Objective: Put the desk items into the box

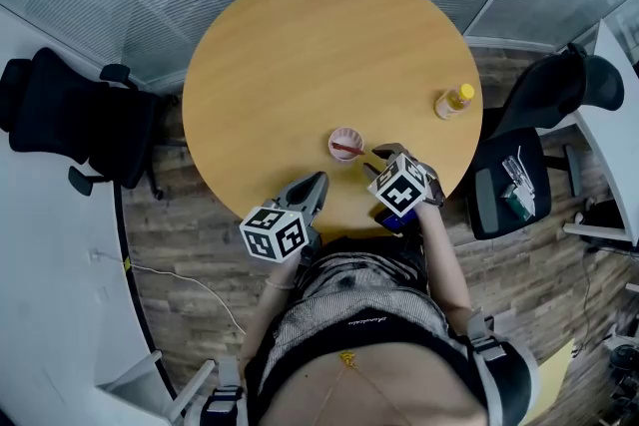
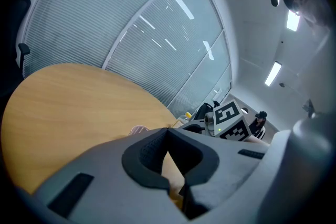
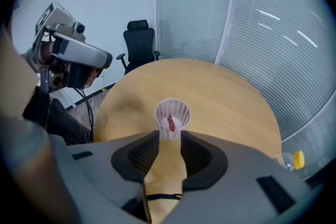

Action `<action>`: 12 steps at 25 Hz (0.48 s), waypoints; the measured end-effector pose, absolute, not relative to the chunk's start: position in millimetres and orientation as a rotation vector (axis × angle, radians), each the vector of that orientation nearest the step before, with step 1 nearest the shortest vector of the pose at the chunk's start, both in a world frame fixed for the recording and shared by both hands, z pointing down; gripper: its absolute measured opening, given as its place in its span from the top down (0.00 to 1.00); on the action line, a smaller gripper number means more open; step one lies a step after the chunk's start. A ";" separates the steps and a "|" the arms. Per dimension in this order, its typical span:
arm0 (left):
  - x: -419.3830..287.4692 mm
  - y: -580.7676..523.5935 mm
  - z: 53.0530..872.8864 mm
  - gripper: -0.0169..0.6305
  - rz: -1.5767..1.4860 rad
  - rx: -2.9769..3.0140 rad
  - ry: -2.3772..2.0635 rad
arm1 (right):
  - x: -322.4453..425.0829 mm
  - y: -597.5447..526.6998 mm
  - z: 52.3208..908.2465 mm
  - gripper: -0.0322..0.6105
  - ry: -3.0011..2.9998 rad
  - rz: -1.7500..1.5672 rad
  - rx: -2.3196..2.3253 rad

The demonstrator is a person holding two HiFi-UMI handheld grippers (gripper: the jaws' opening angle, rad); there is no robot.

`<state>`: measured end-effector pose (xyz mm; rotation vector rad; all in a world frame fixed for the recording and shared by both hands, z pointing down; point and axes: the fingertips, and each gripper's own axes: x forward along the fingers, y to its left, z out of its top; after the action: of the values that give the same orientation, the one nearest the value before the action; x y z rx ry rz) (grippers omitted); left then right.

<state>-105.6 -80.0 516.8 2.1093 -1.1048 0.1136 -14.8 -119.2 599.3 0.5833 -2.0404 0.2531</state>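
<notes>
A small white slotted cup (image 1: 345, 145) stands on the round wooden table (image 1: 300, 55) near its front edge, with a short red item inside. In the right gripper view the cup (image 3: 172, 117) sits just beyond my right gripper (image 3: 169, 140), whose jaws stand open with nothing between them. From the head view the right gripper (image 1: 377, 155) points at the cup from the right, a little apart from it. My left gripper (image 1: 316, 183) hovers over the table's front edge, shut and empty; its own view shows the gripper (image 2: 168, 131) with the tips touching.
A yellow-capped bottle (image 1: 454, 101) stands at the table's right edge. A black office chair (image 1: 70, 120) is on the left. Another chair (image 1: 519, 175) on the right has small items on its seat. Glass walls with blinds lie behind the table.
</notes>
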 end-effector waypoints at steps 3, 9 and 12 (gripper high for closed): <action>-105.4 -77.5 515.8 0.97 0.114 2.112 -1.110 | -10.5 -115.1 596.8 0.74 -2.050 0.260 0.600; -98.6 -71.1 514.7 0.97 0.112 2.112 -1.117 | 3.2 -109.5 587.1 0.74 -2.092 0.285 0.651; -93.5 -67.9 514.4 0.97 0.113 2.112 -1.114 | 7.5 -105.1 585.5 0.75 -2.102 0.286 0.643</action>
<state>-93.5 -67.9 514.4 2.1120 -1.1136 0.1127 7.5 -105.1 585.5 0.6429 -2.1016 0.2860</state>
